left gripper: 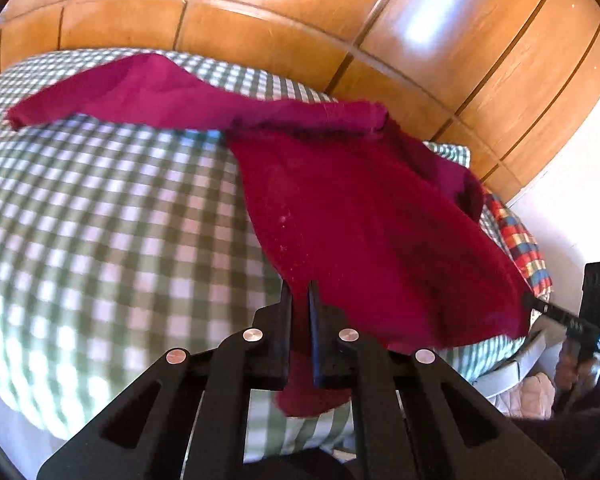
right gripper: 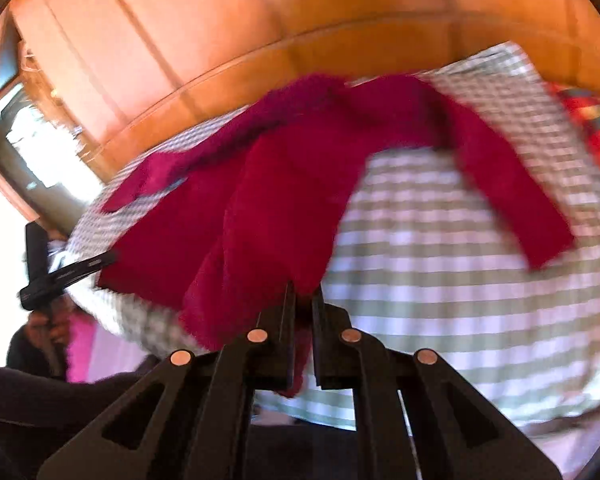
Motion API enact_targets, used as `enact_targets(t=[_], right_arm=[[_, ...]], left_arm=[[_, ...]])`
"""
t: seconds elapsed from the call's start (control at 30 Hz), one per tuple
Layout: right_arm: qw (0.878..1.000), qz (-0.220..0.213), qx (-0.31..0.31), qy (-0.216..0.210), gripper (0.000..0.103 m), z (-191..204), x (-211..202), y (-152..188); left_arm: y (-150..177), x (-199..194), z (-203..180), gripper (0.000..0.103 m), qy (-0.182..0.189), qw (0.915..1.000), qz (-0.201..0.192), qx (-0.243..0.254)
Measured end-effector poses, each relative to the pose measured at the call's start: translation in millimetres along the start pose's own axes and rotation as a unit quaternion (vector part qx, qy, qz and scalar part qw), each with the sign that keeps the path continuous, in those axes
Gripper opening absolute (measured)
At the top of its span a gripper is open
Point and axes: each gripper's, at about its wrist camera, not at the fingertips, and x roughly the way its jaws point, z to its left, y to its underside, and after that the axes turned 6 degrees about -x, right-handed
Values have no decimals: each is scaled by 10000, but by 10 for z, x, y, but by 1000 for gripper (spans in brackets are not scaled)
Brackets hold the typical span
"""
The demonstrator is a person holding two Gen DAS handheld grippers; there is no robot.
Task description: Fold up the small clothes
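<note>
A crimson long-sleeved top [left gripper: 360, 208] lies spread on a green-and-white checked bed cover [left gripper: 100, 220], one sleeve [left gripper: 120, 96] stretched out to the left. My left gripper [left gripper: 300, 286] is shut on the top's near hem, with cloth hanging down between its fingers. At the right edge of the left wrist view, my right gripper [left gripper: 532, 304] holds the hem's other corner. In the blurred right wrist view the top [right gripper: 284, 184] bunches up toward my right gripper [right gripper: 304, 288], which is shut on its hem. The left gripper [right gripper: 108, 258] shows at the left, at the cloth's edge.
Wooden panelling [left gripper: 300, 20] rises behind the bed. A multicoloured plaid cloth [left gripper: 520, 240] lies at the bed's far side, also seen as a plaid cloth [right gripper: 596, 128] in the right wrist view. A pink item [right gripper: 80, 344] and a hand sit beyond the bed's edge.
</note>
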Motion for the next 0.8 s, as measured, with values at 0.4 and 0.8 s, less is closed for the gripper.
enact_targets(t=[0.4,0.8], right_arm=[[9853,1242,-5,1177,39,-510,572,460],[9958,257,-442,758,77,214,947,-256]], left_arm=[[482,124,269,3,-317,9960,836,-89],[-557,-85,1205,61,-2799,9530,-834,-802]])
